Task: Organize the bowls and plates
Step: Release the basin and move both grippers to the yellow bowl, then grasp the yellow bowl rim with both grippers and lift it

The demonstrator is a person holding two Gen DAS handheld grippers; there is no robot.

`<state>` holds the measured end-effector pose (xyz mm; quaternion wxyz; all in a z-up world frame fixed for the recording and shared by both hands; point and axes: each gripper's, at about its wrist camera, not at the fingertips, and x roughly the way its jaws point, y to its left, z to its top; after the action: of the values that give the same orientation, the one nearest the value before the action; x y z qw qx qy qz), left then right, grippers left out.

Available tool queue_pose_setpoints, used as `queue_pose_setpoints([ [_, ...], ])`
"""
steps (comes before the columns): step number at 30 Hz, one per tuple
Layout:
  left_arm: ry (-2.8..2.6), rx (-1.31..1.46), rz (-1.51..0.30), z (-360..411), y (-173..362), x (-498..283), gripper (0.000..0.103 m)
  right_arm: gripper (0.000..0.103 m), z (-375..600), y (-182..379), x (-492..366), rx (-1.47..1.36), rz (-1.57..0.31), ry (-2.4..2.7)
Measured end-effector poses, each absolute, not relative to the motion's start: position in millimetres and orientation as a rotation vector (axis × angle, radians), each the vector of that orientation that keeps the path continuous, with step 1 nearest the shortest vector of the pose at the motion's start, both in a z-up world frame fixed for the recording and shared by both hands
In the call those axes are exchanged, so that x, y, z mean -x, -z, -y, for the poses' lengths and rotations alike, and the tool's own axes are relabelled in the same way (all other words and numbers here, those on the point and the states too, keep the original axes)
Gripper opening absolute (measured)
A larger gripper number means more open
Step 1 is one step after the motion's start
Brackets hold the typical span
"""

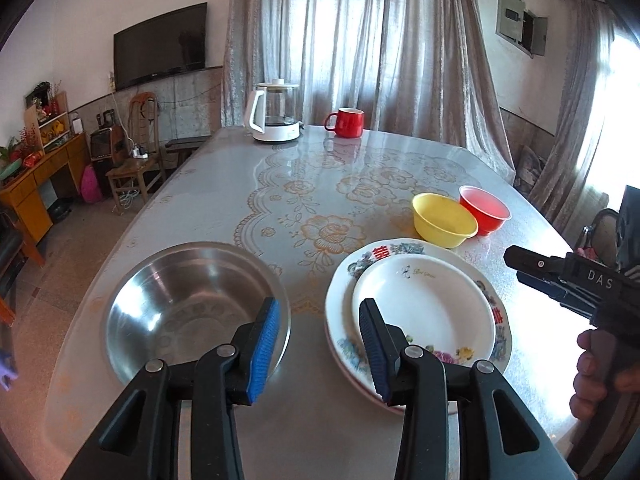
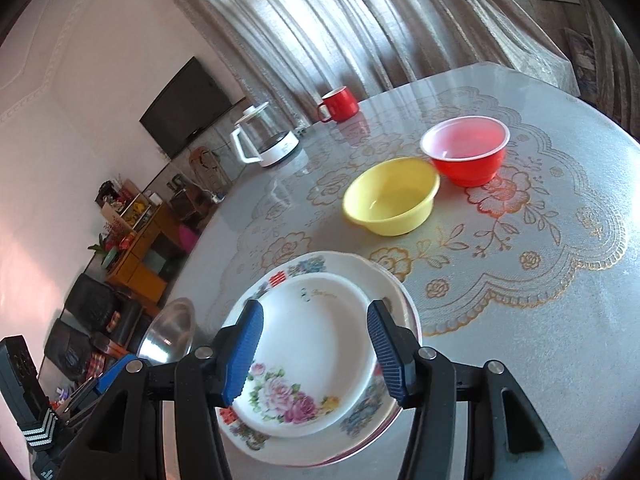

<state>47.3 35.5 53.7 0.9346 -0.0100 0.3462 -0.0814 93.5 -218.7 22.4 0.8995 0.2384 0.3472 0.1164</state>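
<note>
A white plate (image 1: 424,308) (image 2: 312,340) lies stacked on a larger floral plate (image 1: 344,280) (image 2: 360,420) near the table's front. To its left sits a steel bowl (image 1: 192,304) (image 2: 168,336). Behind the plates a yellow bowl (image 1: 444,220) (image 2: 392,196) and a red bowl (image 1: 484,208) (image 2: 466,152) stand side by side. My left gripper (image 1: 319,308) hovers open over the gap between steel bowl and plates, holding nothing. Above the white plate my right gripper (image 2: 315,312) is open and empty; it shows at the right edge (image 1: 520,268) of the left wrist view, in a hand (image 1: 592,368).
A glass kettle (image 1: 276,112) (image 2: 268,140) and a red mug (image 1: 346,122) (image 2: 338,104) stand at the table's far side. The table (image 1: 320,184) carries a lace-patterned cover. Wooden chairs and a cabinet stand on the floor to the left.
</note>
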Motion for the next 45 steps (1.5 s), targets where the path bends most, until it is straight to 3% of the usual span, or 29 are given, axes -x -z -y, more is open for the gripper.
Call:
queue_pose_setpoints([
  [15, 0.409, 0.024, -0.935, 23, -63, -209, 0.042, 0.055, 274, -2, -161, -0.533, -0.742, -0.075],
  [21, 0.528, -0.097, -0.980, 68, -55, -271, 0.041, 0.051, 276, 15, -208, -0.548, -0.829, -0.101],
  [31, 0.592, -0.132, -1.125, 113, -28, -310, 0.040, 0.051, 292, 11, -232, -0.575, -0.934, -0.046],
  [34, 0.594, -0.141, -1.155, 122, -12, -309, 0.039, 0.038, 292, 15, -234, -0.572, -0.922, -0.060],
  [36, 0.583, -0.118, -1.168, 125, -3, -306, 0.023, 0.026, 289, 23, -235, -0.566, -0.925, -0.071],
  [38, 0.573, -0.104, -1.159, 125, 0, -297, 0.020, 0.020, 286, 27, -236, -0.559, -0.919, -0.081],
  [45, 0.515, -0.113, -1.067, 122, -17, -268, 0.016, 0.019, 281, 32, -234, -0.525, -0.916, -0.114],
])
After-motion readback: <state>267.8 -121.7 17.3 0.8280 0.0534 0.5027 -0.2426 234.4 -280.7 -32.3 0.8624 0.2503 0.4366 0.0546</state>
